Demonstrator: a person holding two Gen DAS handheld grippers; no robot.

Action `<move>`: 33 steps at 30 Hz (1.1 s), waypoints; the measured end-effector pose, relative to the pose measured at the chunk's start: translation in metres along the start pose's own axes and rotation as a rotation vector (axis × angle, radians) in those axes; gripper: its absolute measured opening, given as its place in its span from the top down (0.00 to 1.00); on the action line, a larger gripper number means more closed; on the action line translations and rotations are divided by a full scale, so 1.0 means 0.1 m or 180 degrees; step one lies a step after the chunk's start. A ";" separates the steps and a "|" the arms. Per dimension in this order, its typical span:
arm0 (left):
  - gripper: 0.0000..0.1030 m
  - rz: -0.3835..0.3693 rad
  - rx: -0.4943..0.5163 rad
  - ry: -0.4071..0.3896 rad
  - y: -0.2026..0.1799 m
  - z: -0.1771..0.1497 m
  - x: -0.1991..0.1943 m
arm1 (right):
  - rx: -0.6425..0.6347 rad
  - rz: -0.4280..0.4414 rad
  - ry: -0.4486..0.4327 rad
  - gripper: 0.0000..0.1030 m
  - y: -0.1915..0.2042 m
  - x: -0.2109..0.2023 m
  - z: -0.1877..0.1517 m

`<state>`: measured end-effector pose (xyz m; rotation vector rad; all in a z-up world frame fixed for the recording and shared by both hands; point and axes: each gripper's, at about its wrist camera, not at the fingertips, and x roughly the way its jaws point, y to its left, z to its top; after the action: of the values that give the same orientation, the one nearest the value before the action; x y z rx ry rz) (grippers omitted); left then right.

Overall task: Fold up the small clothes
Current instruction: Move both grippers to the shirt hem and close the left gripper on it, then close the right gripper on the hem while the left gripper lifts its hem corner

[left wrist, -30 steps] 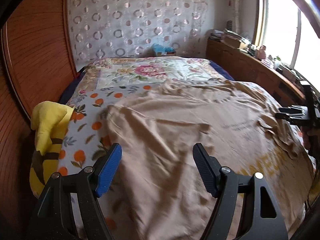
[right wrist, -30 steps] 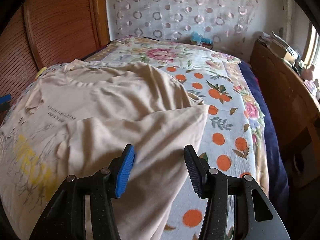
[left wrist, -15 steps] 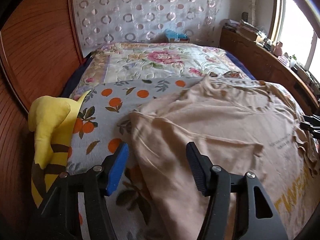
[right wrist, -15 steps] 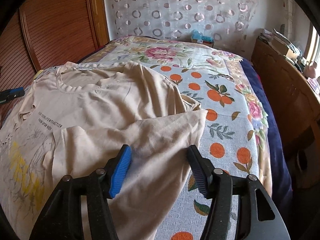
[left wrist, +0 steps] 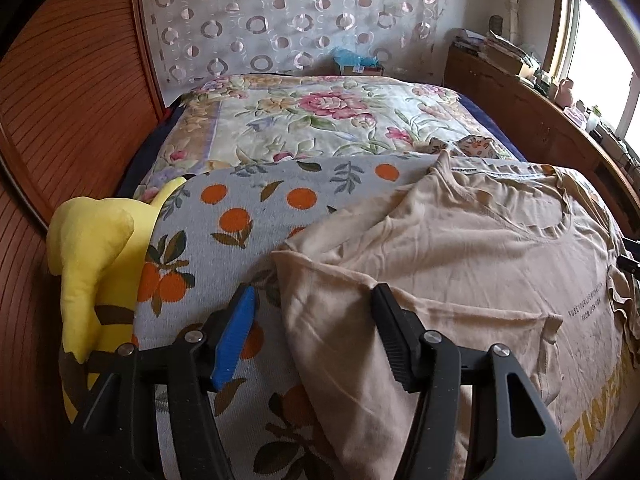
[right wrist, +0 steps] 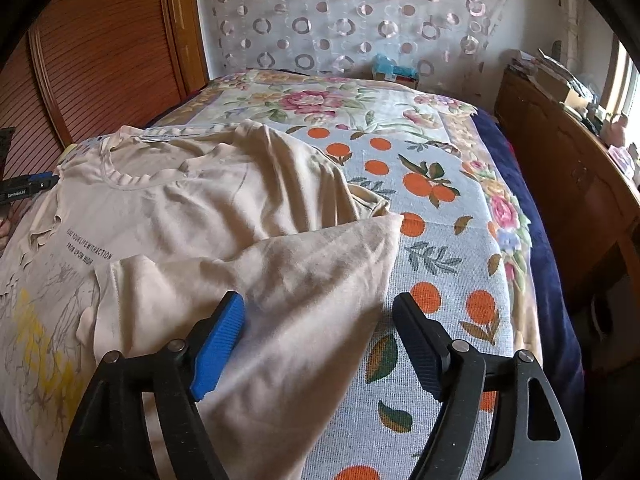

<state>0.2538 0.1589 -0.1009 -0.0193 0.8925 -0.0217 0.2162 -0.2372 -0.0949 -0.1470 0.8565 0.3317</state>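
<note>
Beige T-shirt [left wrist: 460,248], thin limp jersey, light, creases readily, lying print-up on the bed [left wrist: 240,216] with both side panels folded inward: left tongs [left wrist: 312,336] part-open over its left fold, gripping nothing; right tongs [right wrist: 320,336] opening, empty; best pinched at folded edges or hem

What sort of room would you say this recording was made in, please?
Most likely a home bedroom. A bed with flowered covers fills the view, a yellow plush toy lies at its edge, and a beige T-shirt is spread on it beside a cluttered wooden sideboard.
</note>
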 end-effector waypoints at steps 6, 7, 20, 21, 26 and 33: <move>0.47 -0.0028 0.0026 -0.0005 -0.03 0.01 0.00 | 0.0017 0.0005 0.0012 0.23 -0.01 0.01 0.03; 0.50 -0.0058 0.0047 -0.0015 -0.05 0.01 0.00 | 0.0019 0.0013 0.0020 0.23 -0.02 0.02 0.05; 0.92 -0.0264 0.0079 -0.0031 -0.12 0.06 -0.03 | -0.0046 0.0145 0.0087 0.79 -0.17 0.25 0.36; 0.93 -0.0283 0.0075 -0.0099 -0.15 0.06 -0.09 | -0.0123 0.0216 0.0091 0.91 -0.10 0.24 0.36; 0.93 -0.0349 0.0155 -0.0410 -0.34 0.02 -0.54 | -0.0417 0.0103 -0.0076 0.94 0.21 0.05 0.31; 0.93 -0.0506 0.0247 -0.0821 -0.52 -0.25 -1.36 | -0.0364 0.0196 -0.0622 0.95 0.33 -0.83 0.05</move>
<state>0.1485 0.1102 -0.0097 -0.0200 0.6300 -0.1981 0.1574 -0.2240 -0.0283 -0.1913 0.6498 0.4456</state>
